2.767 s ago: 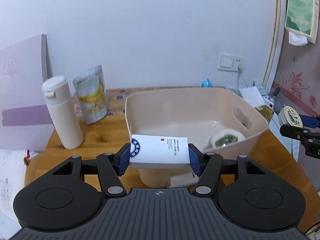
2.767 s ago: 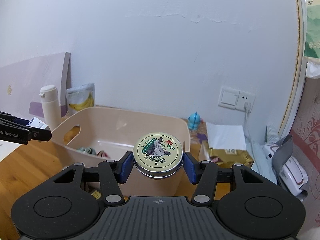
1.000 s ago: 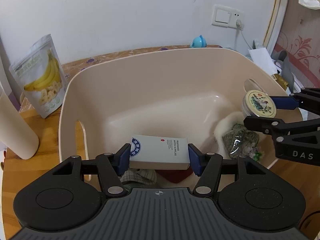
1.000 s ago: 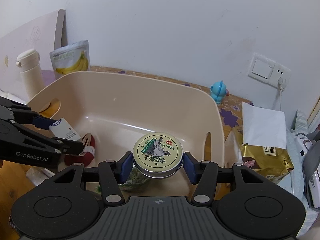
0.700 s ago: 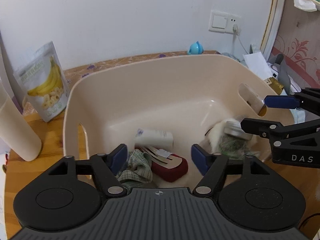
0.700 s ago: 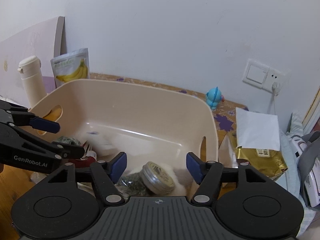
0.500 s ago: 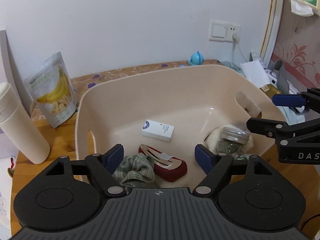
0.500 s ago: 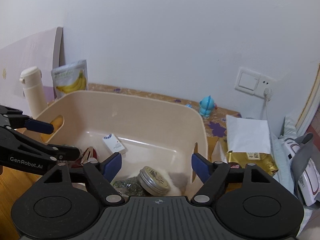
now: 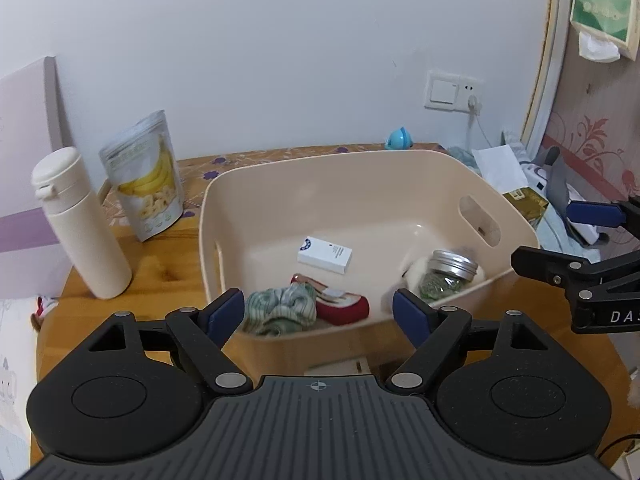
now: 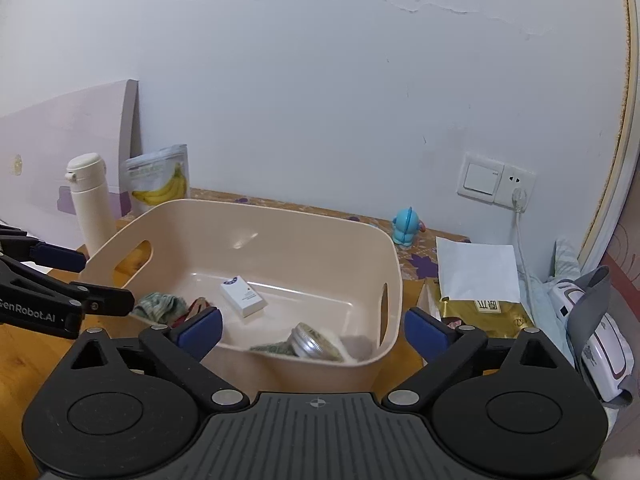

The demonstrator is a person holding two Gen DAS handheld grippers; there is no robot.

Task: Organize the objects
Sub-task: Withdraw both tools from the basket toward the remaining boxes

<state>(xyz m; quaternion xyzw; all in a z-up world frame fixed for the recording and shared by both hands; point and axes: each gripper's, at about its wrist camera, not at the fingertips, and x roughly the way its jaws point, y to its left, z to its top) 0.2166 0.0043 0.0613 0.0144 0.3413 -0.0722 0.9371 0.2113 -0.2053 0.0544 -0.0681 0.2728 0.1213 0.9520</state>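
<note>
A beige plastic basket (image 9: 280, 184) (image 10: 304, 224) stands on the wooden table. Inside it lie a small white box (image 9: 325, 254) (image 10: 243, 294), a round metal tin (image 9: 454, 267) (image 10: 310, 345) tipped on a green pouch and white cloth, a red case (image 9: 340, 306) and a green checked cloth (image 9: 280, 312) (image 10: 158, 305). My left gripper (image 9: 318, 314) is open and empty at the basket's near rim. My right gripper (image 10: 314, 330) is open and empty too, at the basket's right side.
A cream bottle (image 9: 78, 224) (image 10: 90, 200) and a banana-chip pouch (image 9: 146, 176) (image 10: 160, 178) stand left of the basket. A blue toy (image 10: 406, 226), a white envelope (image 10: 476, 270) over a gold packet (image 10: 486, 312) and a white-grey appliance (image 10: 592, 336) lie to its right. The wall is close behind.
Both grippers opened: the white box and the tin dropped into the basket. Since then both grippers have drawn back and up, away from the basket.
</note>
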